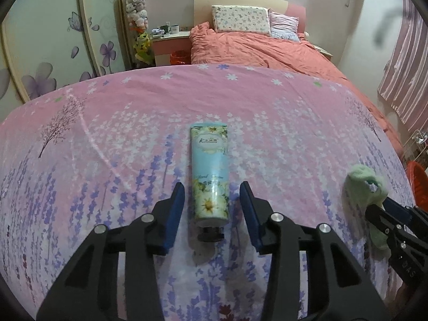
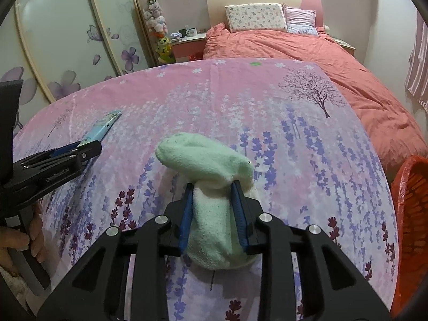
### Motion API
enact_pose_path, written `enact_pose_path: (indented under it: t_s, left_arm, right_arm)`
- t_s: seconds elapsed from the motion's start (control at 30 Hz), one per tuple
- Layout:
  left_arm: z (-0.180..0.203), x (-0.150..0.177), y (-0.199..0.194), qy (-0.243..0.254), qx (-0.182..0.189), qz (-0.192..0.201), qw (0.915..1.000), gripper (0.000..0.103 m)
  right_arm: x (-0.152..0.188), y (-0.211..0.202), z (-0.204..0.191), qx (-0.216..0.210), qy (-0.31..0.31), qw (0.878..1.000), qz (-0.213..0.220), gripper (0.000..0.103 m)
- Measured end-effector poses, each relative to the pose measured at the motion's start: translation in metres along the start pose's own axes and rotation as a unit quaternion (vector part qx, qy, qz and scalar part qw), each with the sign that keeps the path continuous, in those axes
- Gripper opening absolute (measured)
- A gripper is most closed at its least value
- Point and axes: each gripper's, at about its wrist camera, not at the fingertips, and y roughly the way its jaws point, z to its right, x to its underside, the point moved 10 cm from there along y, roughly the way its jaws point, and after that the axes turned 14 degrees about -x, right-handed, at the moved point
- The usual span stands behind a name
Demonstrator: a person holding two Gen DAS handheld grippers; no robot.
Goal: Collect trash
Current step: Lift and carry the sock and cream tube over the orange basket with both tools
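A light-blue hand cream tube [image 1: 210,165] with a daisy print lies on the pink floral cloth [image 1: 107,133], its black cap pointing toward me. My left gripper [image 1: 211,187] straddles the tube's lower half, open, with a gap on each side. From the right wrist view the tube [image 2: 103,128] and the left gripper [image 2: 91,147] show at far left. A pale green fluffy sock [image 2: 206,157] sits pinched at its middle between the blue pads of my right gripper [image 2: 212,185]; its toe end bulges past the fingertips. In the left wrist view the sock [image 1: 363,184] and right gripper [image 1: 374,208] sit at far right.
A red mesh basket [image 2: 412,214] stands just off the right edge of the cloth. Behind is a bed with a coral duvet [image 1: 254,45] and pillows. A nightstand [image 1: 171,37] with mugs and a wardrobe [image 1: 53,53] stand at back left. A hand [image 2: 18,240] holds the left gripper's handle.
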Motion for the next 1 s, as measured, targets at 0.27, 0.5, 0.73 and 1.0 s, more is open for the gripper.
enact_pose_path:
  t_s: [0.27,0.5,0.73,1.0]
  left_arm:
    - [0.006,-0.002,-0.002,0.004,0.001,0.007,1.0000,0.027]
    - [0.004,-0.001,-0.019,0.008,0.001,0.024,0.9997,0.027]
    - [0.005,-0.007,-0.050,0.011,0.009,0.038,0.9992,0.027]
    - [0.021,-0.014,-0.104,0.018,0.033,0.061,0.9974,0.027]
  right_arm:
    - [-0.001,-0.005,0.003,-0.021,0.009,1.000,0.008,0.007]
    - [-0.002,-0.028,-0.003,-0.024,-0.007,0.999,0.037,0.006]
    - [-0.012,-0.063,-0.002,-0.026,-0.001,0.997,0.067,0.006]
    - [-0.020,-0.123,0.008,-0.016,0.007,0.993,0.116,0.006]
